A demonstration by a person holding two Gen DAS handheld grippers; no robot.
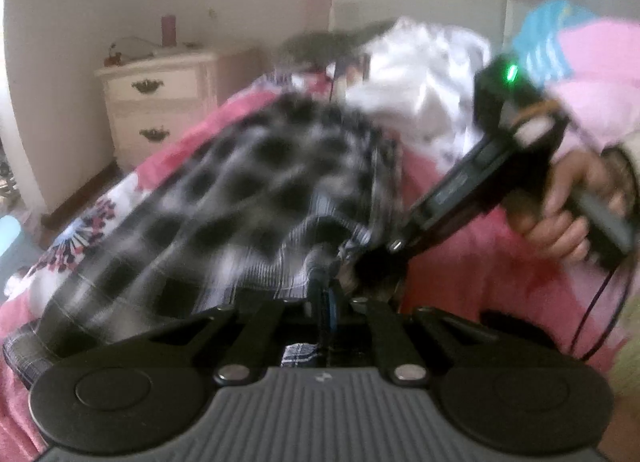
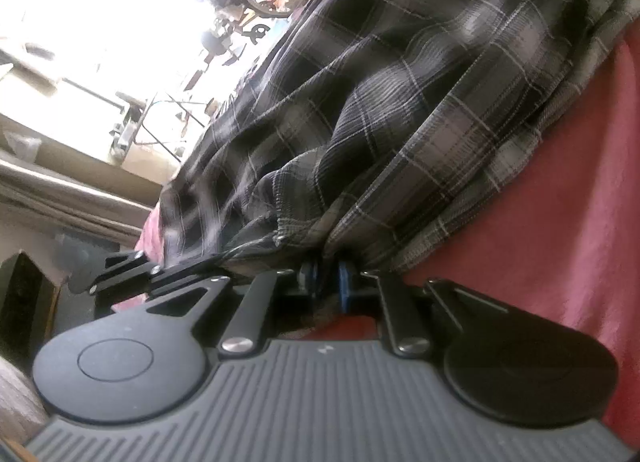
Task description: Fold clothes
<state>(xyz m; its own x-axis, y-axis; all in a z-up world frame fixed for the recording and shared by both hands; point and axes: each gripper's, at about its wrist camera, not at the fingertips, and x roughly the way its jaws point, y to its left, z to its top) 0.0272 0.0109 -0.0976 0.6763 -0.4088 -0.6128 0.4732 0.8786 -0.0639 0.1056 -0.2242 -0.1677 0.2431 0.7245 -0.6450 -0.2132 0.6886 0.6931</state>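
A black, grey and white plaid garment lies spread on a pink bed cover. My left gripper is shut on a bunched edge of it near the bottom centre of the left wrist view. Just to its right, my right gripper comes in at a slant, held by a hand, with its tip on the same edge. In the right wrist view the plaid garment gathers into folds that run to my right gripper, which is shut on its hem. The view is blurred.
A heap of other clothes, white patterned and pink, sits at the far end of the bed. A cream dresser stands by the wall to the left. The pink bed cover lies bare to the right of the garment.
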